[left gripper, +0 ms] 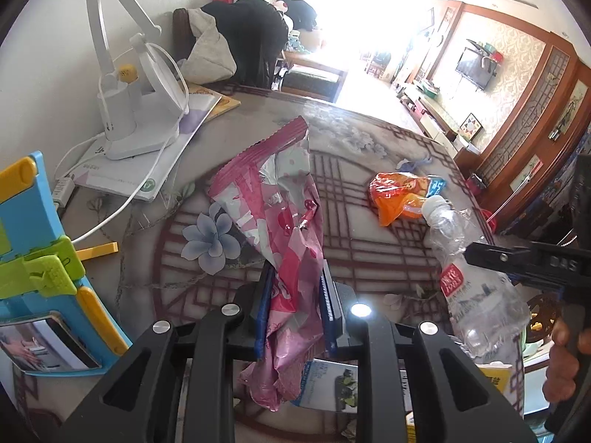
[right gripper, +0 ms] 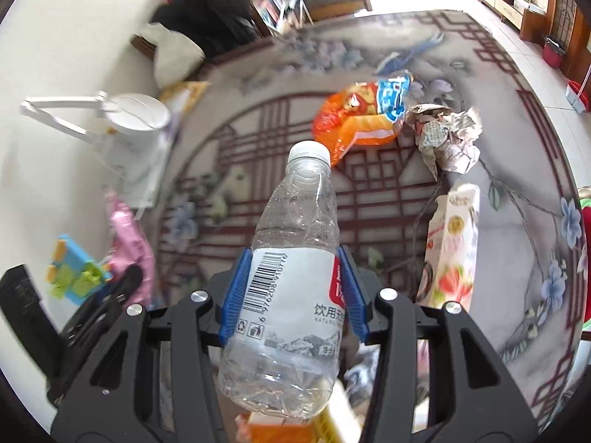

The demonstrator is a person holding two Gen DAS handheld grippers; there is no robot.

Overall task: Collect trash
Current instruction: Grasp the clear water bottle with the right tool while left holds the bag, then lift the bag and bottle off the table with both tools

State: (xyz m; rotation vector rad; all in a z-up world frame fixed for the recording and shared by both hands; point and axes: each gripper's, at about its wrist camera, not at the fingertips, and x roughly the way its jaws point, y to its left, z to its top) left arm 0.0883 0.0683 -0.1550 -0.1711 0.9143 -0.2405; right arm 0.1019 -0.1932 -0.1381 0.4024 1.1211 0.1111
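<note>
My left gripper (left gripper: 295, 288) is shut on a crumpled pink snack wrapper (left gripper: 280, 199), which sticks up above the patterned table (left gripper: 369, 258). My right gripper (right gripper: 295, 269) is shut on a clear plastic water bottle (right gripper: 295, 221) with a white cap and a white label; its blue pads press on the label from both sides. The same bottle (left gripper: 476, 280) and the right gripper show at the right edge of the left wrist view. An orange snack bag (right gripper: 354, 122) lies farther back on the table, also visible as the orange bag (left gripper: 399, 195).
A crumpled newspaper ball (right gripper: 447, 136) and a strawberry-printed carton (right gripper: 450, 247) sit at the right. A white desk lamp (left gripper: 125, 110) on books stands at the back left, a blue and green toy stand (left gripper: 40, 243) with a phone at the left edge.
</note>
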